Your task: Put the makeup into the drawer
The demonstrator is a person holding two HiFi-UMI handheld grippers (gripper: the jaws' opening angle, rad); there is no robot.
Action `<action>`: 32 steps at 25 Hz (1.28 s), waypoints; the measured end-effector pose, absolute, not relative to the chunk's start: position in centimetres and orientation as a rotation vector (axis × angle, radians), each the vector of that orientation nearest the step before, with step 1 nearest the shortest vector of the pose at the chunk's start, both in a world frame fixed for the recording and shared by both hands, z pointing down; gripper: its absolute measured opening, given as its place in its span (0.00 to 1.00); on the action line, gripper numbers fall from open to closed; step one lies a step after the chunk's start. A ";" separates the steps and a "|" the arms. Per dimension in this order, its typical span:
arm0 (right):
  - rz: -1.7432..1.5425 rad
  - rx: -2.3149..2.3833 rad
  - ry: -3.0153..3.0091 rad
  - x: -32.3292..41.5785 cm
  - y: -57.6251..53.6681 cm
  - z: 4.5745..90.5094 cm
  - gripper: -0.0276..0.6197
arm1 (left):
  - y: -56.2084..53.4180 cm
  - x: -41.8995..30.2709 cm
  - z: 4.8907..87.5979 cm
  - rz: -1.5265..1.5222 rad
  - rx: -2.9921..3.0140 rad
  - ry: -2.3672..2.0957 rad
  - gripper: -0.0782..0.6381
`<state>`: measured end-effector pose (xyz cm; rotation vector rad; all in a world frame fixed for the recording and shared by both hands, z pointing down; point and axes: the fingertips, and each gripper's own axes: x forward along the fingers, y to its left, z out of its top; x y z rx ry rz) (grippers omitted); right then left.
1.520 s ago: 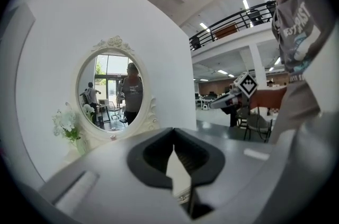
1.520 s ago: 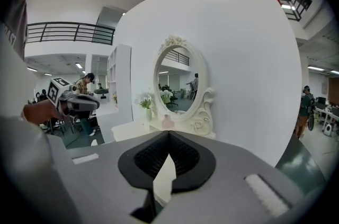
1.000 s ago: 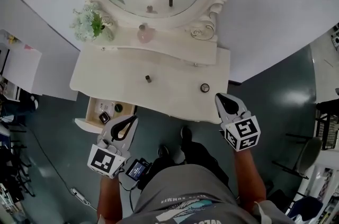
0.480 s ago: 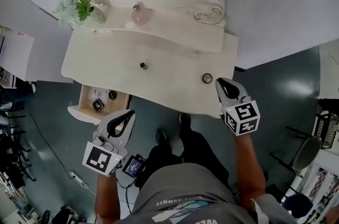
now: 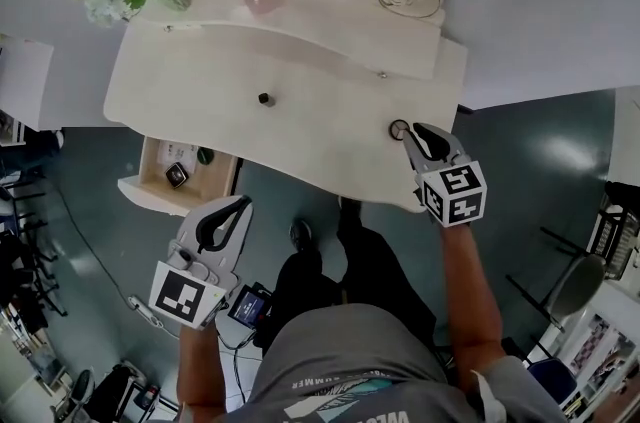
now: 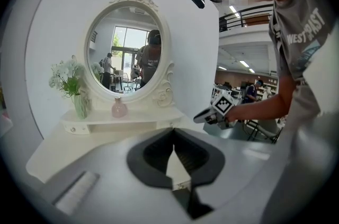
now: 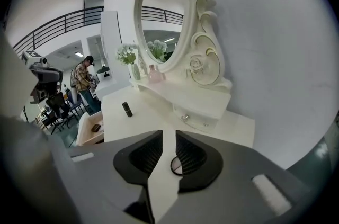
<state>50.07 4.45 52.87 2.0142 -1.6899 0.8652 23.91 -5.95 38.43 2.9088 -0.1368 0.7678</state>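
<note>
My right gripper (image 5: 410, 133), right of centre, has just been opening, jaws slightly apart at the ungripped round compact (image 5: 398, 128); my left gripper (image 5: 240, 204), lower left, is pressed together, empty.

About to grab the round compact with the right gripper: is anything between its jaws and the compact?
Nothing visible. The round compact lies on the tabletop just past the tips of the right gripper, whose jaws have just been opening and do not touch it. The small dark tube stands well aside.
</note>
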 end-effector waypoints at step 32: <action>1.034 1.769 -1.567 50.8 4.9 65.8 0.37 | -5.4 23.9 44.8 0.820 2.783 -0.211 0.11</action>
